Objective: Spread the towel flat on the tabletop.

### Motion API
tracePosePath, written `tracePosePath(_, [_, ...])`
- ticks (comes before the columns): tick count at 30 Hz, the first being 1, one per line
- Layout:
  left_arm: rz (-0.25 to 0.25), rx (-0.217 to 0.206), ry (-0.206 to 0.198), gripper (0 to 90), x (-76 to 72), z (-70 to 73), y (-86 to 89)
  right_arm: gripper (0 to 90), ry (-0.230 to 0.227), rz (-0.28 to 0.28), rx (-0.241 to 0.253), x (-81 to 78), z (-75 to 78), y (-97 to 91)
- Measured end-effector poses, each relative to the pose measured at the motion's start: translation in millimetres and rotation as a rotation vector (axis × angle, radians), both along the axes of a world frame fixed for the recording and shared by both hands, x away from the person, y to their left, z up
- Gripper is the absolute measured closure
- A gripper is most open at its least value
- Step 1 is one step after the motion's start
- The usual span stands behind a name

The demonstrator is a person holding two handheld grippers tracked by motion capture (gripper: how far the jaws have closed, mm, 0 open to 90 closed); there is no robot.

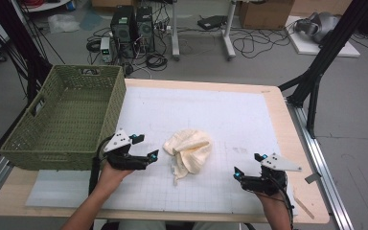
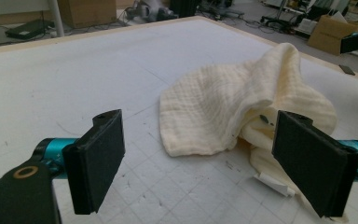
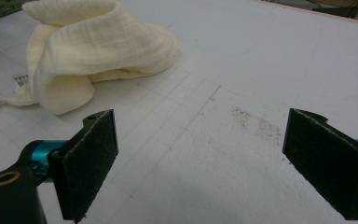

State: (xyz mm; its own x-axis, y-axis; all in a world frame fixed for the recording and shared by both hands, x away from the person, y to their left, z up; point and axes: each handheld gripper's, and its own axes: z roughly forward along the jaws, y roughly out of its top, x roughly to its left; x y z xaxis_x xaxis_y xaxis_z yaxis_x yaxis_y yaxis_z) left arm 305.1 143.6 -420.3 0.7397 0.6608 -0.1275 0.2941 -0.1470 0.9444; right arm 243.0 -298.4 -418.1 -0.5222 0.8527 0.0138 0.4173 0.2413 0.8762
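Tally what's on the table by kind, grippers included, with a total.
Cream cloth: 1, crumpled on the white mat
Green woven basket: 1
Grippers: 2, left gripper and right gripper, both with fingers apart and holding nothing
White mat: 1
Total: 5

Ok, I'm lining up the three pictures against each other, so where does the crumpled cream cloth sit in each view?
High view: cream cloth at the middle of the white mat, between the two grippers, nearer the left gripper.
Left gripper view: cloth right of centre, just beyond the open jaws.
Right gripper view: cloth at upper left, farther off.
Shared landmark: the cloth's white label.
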Motion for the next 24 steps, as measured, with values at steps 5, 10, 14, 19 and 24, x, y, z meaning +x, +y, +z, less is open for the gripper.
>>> tracePosePath(5, [0.014, 0.011, -0.010, 17.7, 0.2, 1.0, 2.8, 9.4, -0.006, 0.015, -0.006, 2.8, -0.4, 4.0])
tracePosePath(10, [0.024, 0.013, -0.005, 17.7, 0.5, 0.3, 6.6, 9.4, -0.035, 0.054, 0.055, 4.8, 1.7, 9.7])
tracePosePath(14, [0.030, 0.012, -0.004, 17.7, -0.2, 1.0, 7.9, 9.4, -0.045, 0.117, 0.050, 6.7, 3.5, 19.6])
tracePosePath(19, [0.029, 0.018, 0.001, 18.0, 0.6, 0.5, 7.0, 9.4, -0.029, 0.183, 0.049, 8.1, 6.6, 37.7])
tracePosePath(24, [0.030, 0.015, 0.012, 18.4, 1.7, 0.3, 10.1, 9.5, -0.033, 0.249, 0.019, 11.8, 13.7, 65.0])
